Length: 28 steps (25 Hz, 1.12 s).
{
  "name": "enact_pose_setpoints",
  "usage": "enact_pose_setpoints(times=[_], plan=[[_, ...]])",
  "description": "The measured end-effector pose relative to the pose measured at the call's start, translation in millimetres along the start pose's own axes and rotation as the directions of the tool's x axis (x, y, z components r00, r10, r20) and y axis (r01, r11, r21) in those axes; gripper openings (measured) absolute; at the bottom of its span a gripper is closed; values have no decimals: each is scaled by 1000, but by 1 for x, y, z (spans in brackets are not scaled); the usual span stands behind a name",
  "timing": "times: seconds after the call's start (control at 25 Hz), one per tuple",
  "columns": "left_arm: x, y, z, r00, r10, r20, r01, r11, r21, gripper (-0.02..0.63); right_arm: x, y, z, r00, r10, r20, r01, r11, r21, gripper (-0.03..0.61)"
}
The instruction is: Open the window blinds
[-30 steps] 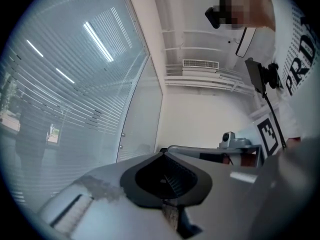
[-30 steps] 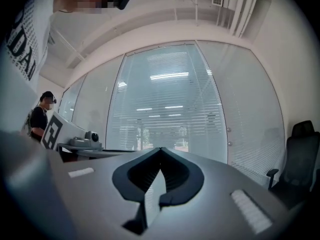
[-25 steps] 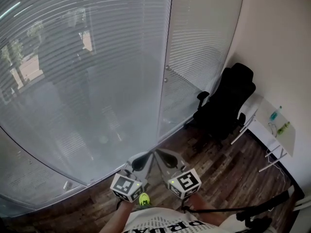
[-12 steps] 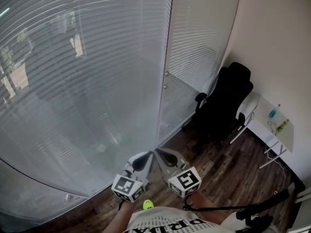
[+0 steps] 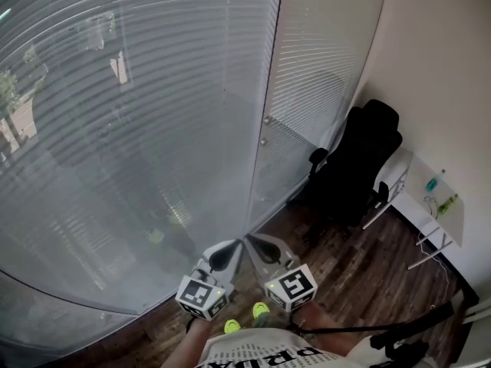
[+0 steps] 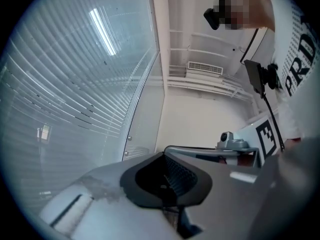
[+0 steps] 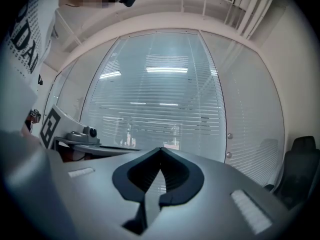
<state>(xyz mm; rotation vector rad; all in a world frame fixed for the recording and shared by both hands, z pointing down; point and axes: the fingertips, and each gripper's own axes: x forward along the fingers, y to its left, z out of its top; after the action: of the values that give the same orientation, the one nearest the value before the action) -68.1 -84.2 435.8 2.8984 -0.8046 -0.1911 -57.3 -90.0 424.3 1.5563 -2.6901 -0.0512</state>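
Horizontal window blinds (image 5: pixel 153 90) hang with their slats partly turned behind a glass wall; they also show in the left gripper view (image 6: pixel 75 84) and the right gripper view (image 7: pixel 160 99). A second blind panel (image 5: pixel 322 60) hangs to the right of a narrow frame post (image 5: pixel 265 113). My left gripper (image 5: pixel 232 245) and right gripper (image 5: pixel 255 242) are held side by side low in the head view, level and pointing at the glass, well short of it. The left gripper (image 6: pixel 164 156) is shut with nothing in it. The right gripper (image 7: pixel 161 150) is also shut and empty.
A black office chair (image 5: pixel 357 167) stands in the right corner by the white wall (image 5: pixel 445 75). A white desk (image 5: pixel 439 219) beside it carries a blue bottle (image 5: pixel 434 181) and a green one (image 5: pixel 448 202). The floor (image 5: pixel 345 267) is wood planks. Green shoes (image 5: pixel 261 310) show below the grippers.
The glass wall and chair have shifted slightly in the head view as the person walks. A second green shoe has come into sight below the grippers, which stay shut side by side.
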Motion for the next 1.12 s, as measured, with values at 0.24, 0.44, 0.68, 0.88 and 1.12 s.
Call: enact_pose_setpoints(times=[0.24,0.44,0.68,0.88,1.12], plan=[[32,18,4,999,40,-16,-40,999,13,-9,17,-30,3,999,39,20,-39,999,12,8],[60,24,0,997,76,-7,-76,997,35,-9,23,-59,-1,996,77,44,-77,997,11,8],[96,24,-12,992,121,-19,-120,991,59,-9,25,-94,-13,989,143,49,-143,990,11,8],[113,22,-19,984,172,-40,-170,984,60,-9,23,-111,-17,982,190,23,-190,981,25,8],[127,33,-36,979,203,-36,-201,979,35,-9,30,-126,-38,980,199,26,-200,979,43,8]])
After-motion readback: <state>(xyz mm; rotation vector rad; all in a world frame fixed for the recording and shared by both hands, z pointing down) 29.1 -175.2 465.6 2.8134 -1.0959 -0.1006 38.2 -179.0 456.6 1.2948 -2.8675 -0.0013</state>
